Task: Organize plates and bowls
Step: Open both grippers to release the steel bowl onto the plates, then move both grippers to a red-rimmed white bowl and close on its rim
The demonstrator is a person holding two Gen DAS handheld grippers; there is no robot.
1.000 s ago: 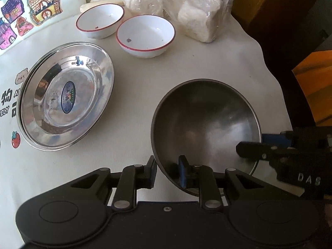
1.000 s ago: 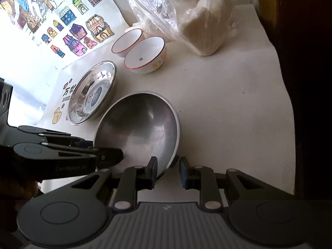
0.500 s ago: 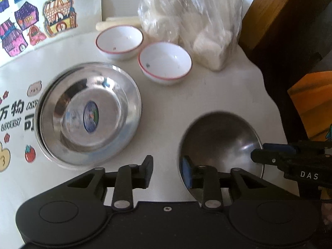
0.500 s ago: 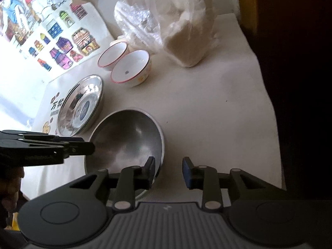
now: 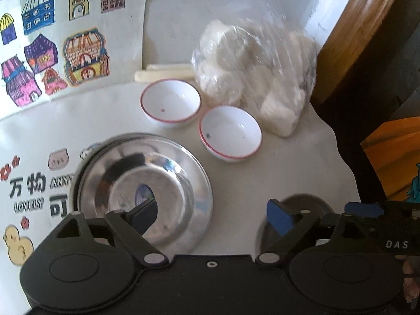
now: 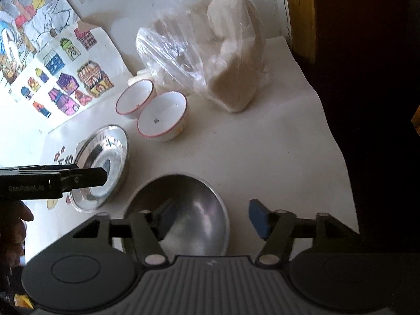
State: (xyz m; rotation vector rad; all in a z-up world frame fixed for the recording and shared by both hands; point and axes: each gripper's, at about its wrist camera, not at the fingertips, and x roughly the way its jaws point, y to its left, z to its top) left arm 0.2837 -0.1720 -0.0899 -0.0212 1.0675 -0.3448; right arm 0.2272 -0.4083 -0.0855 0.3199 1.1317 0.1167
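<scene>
On the white worktop (image 6: pixel 275 141) sits a big dark bowl (image 6: pixel 194 210), close to the near edge. It rests flat and nothing grips it.

The right gripper (image 6: pixel 210 219) hangs over this bowl. Its jaws have just been opening and now stand wide apart. One finger is above the inside of the bowl and the blue pad (image 6: pixel 258 219) of the other is past the rim, over the worktop. The rim lies between the jaws in this view, but the pads do not press on it.

The left gripper (image 5: pixel 211 216) is near the shiny steel plate (image 5: pixel 173 183). Its jaws have just been opening too, and they are spread very wide. They hold nothing. One finger shows in front of the plate and the other in front of the dark bowl (image 5: pixel 307 204), with bare worktop between them. Whether either finger touches a dish cannot be told.

The plate lies to the left of the dark bowl, just beside it. Behind them stand two small white bowls with red rims, one (image 5: pixel 170 103) farther back and one (image 5: pixel 230 132) nearer, close beside each other. A clear bag (image 5: pixel 254 78) of white lumps sits behind the small bowls, by the wall. A sheet with bright painted houses (image 5: pixel 52 50) leans at the back left.
</scene>
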